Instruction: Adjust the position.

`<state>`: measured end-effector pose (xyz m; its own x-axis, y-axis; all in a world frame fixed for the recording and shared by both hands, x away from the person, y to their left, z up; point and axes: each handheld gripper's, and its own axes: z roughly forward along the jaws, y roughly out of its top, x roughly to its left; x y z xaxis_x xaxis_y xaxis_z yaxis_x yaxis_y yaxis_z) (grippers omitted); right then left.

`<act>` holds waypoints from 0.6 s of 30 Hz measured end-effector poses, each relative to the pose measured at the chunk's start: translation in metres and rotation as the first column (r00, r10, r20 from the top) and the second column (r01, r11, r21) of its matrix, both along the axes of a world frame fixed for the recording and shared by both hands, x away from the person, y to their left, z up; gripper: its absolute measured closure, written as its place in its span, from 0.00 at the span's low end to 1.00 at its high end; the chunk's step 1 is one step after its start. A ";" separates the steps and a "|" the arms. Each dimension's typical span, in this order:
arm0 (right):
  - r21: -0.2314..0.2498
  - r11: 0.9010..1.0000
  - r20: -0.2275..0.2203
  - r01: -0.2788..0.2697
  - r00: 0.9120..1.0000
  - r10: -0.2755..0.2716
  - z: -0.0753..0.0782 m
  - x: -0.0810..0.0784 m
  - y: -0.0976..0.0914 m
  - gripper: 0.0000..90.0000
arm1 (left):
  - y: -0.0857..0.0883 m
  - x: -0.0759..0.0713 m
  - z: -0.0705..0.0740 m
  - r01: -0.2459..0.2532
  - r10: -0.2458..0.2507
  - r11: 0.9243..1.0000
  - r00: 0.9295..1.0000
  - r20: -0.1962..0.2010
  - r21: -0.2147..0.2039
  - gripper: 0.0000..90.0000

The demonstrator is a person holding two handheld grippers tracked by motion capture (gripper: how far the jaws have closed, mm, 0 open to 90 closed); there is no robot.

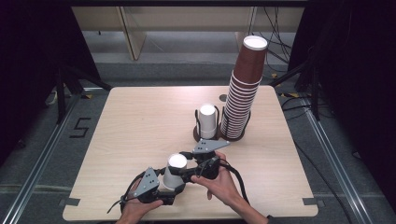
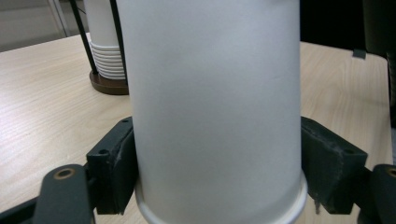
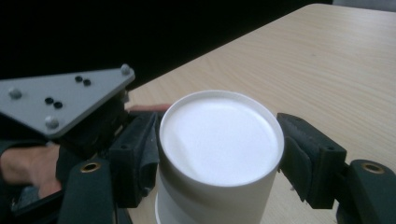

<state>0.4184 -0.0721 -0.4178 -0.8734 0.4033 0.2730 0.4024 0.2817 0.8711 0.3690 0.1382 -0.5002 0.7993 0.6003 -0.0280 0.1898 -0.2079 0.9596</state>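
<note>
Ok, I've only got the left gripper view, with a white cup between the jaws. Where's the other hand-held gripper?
Observer: The right hand-held gripper flanks the same white cup at its upturned base. I cannot tell whether its pads press.
Operator: Where on the table are we?
Observer: Near the front edge of the table, on the person's side.
Operator: Anything next to the white stack I see behind?
Observer: In the high view, a much taller stack of brown cups stands just right of that white stack.
</note>
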 end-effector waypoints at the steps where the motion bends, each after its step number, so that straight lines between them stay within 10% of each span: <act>1: -0.022 0.999 0.017 -0.026 0.999 0.027 0.001 0.001 -0.002 0.34 | 0.001 -0.001 0.001 0.003 -0.003 1.000 1.000 0.009 0.026 0.25; 8: -0.086 0.994 0.002 -0.064 0.998 0.065 0.005 0.003 -0.019 0.23 | 0.000 -0.004 0.004 0.066 -0.070 0.992 0.997 0.027 0.110 0.27; 18: -0.181 0.960 -0.050 -0.215 0.977 0.209 0.000 -0.001 -0.030 0.18 | -0.005 -0.010 0.006 0.182 -0.187 0.945 0.982 -0.007 0.270 0.27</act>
